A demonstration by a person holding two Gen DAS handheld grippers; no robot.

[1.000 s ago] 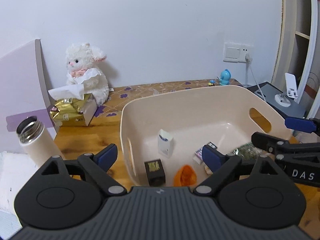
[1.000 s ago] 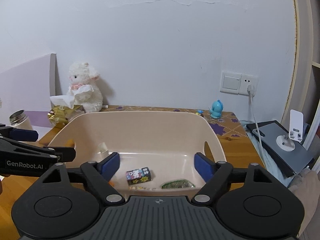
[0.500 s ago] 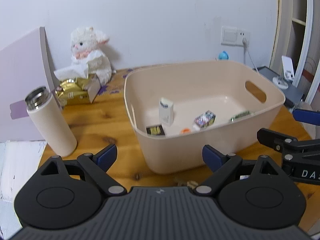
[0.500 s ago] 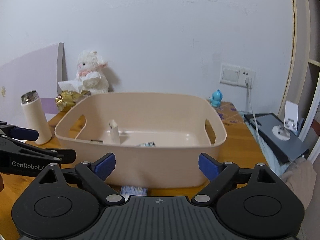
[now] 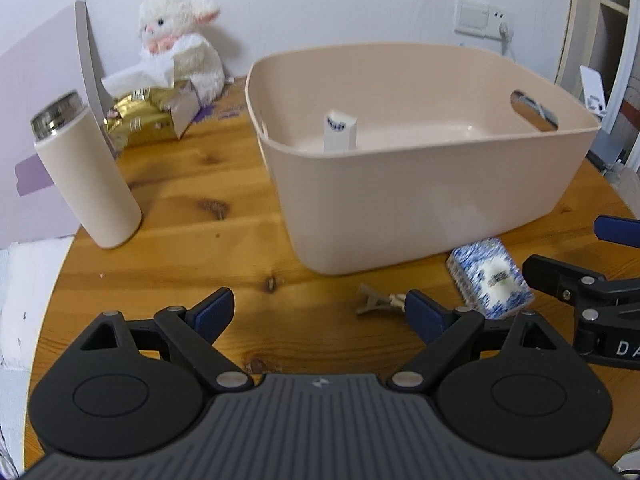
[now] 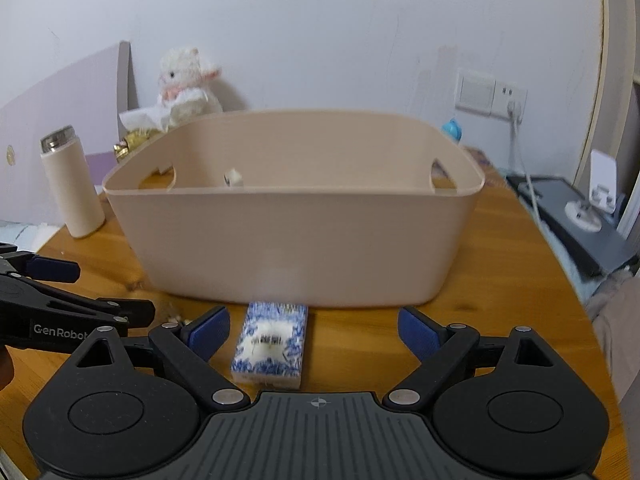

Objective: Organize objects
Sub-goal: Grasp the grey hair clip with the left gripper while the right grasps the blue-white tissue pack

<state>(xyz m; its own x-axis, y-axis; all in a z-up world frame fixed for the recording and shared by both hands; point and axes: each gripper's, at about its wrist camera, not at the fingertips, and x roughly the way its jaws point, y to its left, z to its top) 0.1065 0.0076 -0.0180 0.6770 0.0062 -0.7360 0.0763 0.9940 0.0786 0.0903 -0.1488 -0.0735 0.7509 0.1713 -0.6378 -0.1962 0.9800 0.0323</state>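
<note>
Holding my right tool (image 6: 314,330) and left tool (image 5: 320,312) spread wide, empty, I see the tissue pack (image 6: 270,344) lower centre, the beige bin (image 6: 296,240) behind holding a small white box (image 5: 339,131); thermos (image 5: 86,172) left.

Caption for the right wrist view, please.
Open right tongs hover over a blue-and-white tissue pack lying on the wooden table before a beige storage bin.

A plush lamb (image 5: 178,36) sits against the wall behind a gold tissue box (image 5: 154,118).
</note>
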